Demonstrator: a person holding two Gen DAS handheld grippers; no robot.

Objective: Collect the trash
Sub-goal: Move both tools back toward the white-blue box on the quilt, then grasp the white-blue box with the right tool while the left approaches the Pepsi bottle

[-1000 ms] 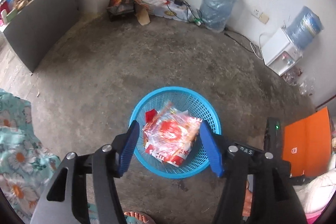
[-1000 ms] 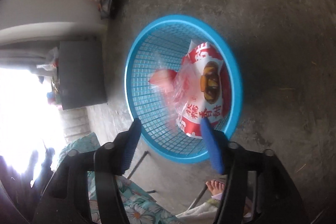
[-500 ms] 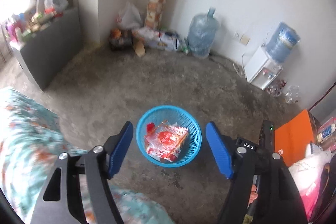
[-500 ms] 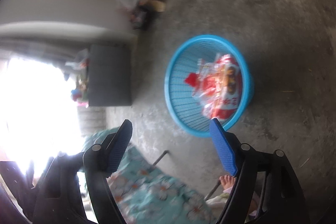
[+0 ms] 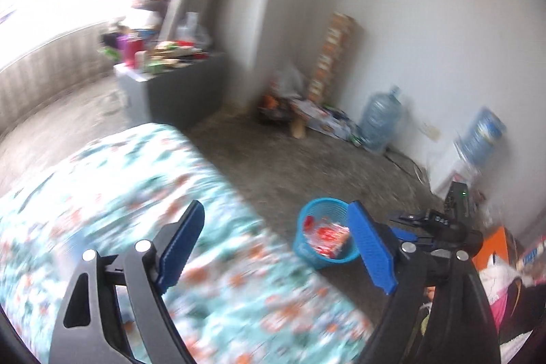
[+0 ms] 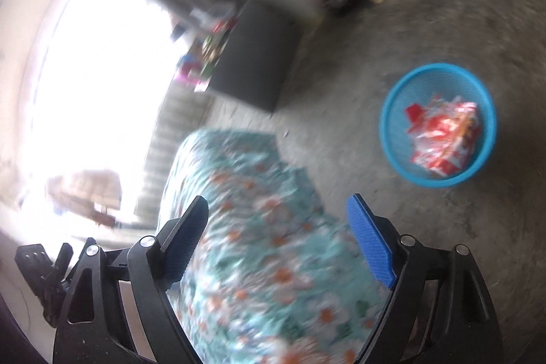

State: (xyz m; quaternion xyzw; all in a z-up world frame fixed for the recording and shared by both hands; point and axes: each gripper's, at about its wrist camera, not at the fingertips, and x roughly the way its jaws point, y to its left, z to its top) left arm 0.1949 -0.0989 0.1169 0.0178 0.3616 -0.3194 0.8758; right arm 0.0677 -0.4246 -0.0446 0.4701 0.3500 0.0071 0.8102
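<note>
A round blue mesh basket point(image 5: 309, 210) point(image 6: 396, 98) stands on the concrete floor with red and white crinkled wrappers point(image 5: 326, 236) point(image 6: 443, 135) inside it. My left gripper point(image 5: 276, 227) hangs well above and back from the basket, over a floral cloth; its jaws are opening and nothing is between them. My right gripper point(image 6: 278, 220) is likewise high over the cloth, to the left of the basket in its own view, jaws opening and empty. The right gripper's black body point(image 5: 440, 227) shows at the right of the left wrist view.
A teal floral cloth point(image 5: 136, 193) point(image 6: 259, 227) covers a raised surface below both grippers. A dark cabinet point(image 5: 184, 91) point(image 6: 259, 57) loaded with bottles stands by the bright window. Water jugs point(image 5: 378, 121), boxes point(image 5: 324, 118) and a white dispenser point(image 5: 454, 169) line the far wall.
Both grippers have risen and pulled back from the basket, which now looks small and far. Both sets of jaws have spread wider. The wrappers stay in the basket. The floral cloth has come into view.
</note>
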